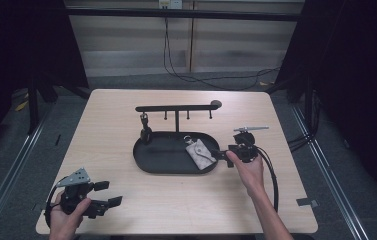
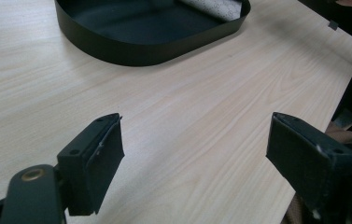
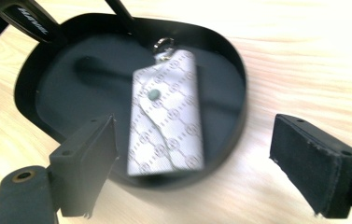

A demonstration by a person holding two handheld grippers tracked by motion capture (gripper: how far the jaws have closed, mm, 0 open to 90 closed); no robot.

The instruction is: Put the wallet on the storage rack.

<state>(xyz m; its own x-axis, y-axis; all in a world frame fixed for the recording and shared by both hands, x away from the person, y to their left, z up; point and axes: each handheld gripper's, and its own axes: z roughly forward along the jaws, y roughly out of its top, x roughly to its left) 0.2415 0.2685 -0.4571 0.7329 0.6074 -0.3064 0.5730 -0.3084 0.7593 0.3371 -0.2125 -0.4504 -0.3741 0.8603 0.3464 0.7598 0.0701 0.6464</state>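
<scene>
A black oval tray [image 1: 146, 167] with a hook rack [image 1: 176, 108] stands mid-table. A grey patterned key pouch [image 1: 199, 154] with a metal ring lies flat in its right end; in the right gripper view the pouch [image 3: 166, 112] rests on the tray's floor inside the rim [image 3: 29, 74]. My right gripper [image 1: 223, 157] hovers at the tray's right edge, open, its jaws wide apart and off the pouch [image 3: 194, 140]. My left gripper [image 1: 108, 193] sits low near the table's front left corner, open and empty [image 2: 194, 144], facing the tray [image 2: 131, 51].
A dark key fob [image 1: 146, 132] hangs from the rack's left hook. Bare light wood lies between the left gripper and the tray. A cable trails from the right gripper along the forearm. Dark floor and rails surround the table.
</scene>
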